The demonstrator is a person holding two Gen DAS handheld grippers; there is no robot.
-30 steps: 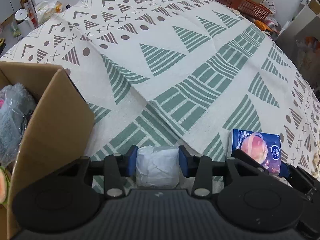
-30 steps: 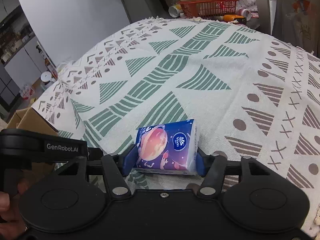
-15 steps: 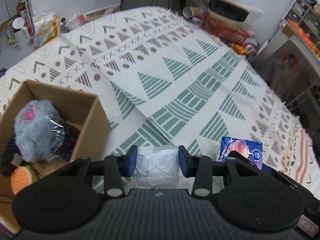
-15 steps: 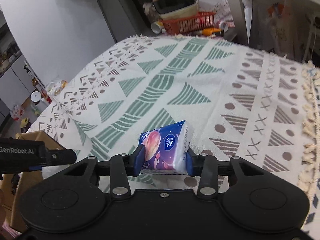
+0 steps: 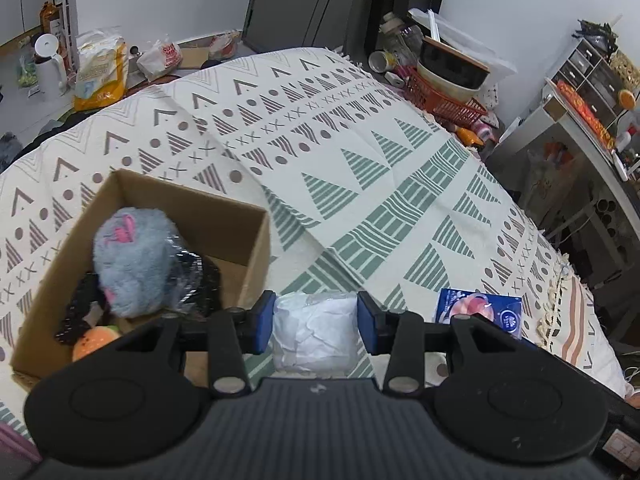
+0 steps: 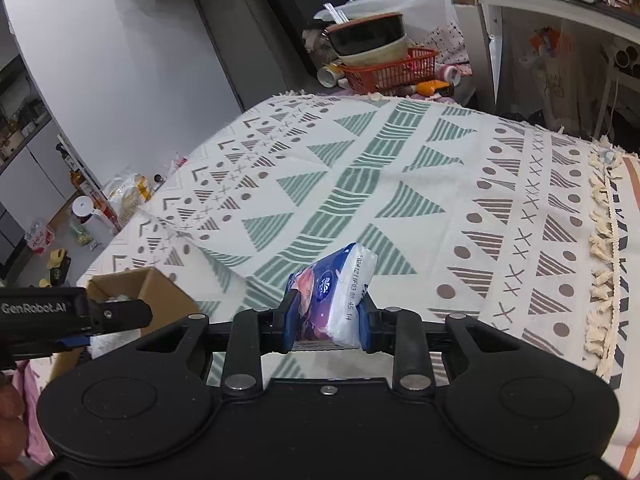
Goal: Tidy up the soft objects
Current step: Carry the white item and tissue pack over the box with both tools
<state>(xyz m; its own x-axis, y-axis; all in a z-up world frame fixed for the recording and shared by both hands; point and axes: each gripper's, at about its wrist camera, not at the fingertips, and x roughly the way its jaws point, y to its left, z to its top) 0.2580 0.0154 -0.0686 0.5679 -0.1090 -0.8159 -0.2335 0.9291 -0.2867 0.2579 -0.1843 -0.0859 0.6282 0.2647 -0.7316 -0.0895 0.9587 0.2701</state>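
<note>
Cardboard box [image 5: 256, 240] sits open on the patterned blanket [image 5: 360, 168], at the near left of my left view. Inside it lies a grey plush toy [image 5: 132, 260] with pink markings, partly wrapped in clear film, over something dark that I cannot make out. A small orange burger-shaped toy [image 5: 94, 342] lies in the box's near corner. The far right part of the box floor is bare.

My left tool [image 5: 316, 322] is clamped on a white crumpled packet [image 5: 316, 332], which fills the gap between the two blue pads [image 5: 264, 320]. The packet hangs above the blanket just right of the box's near right wall, not over the opening.

My right tool [image 6: 326, 322] grips a blue tissue pack [image 6: 332, 292] between its pads. The pack is tilted, its printed face turned to the left and its white end with a printed date code facing me. It is lifted off the blanket, with the green striped triangles behind it. In the left view the same pack shows at the right, near the packet but apart from it. In the right view, my left tool shows at the far left edge over the box, with a bit of the white packet under it.

An orange basket [image 6: 388, 72] holding stacked bowls [image 6: 368, 40] stands past the far edge of the blanket. Bags [image 5: 100, 72] and a white jug [image 5: 48, 64] stand on the floor at the far left.
</note>
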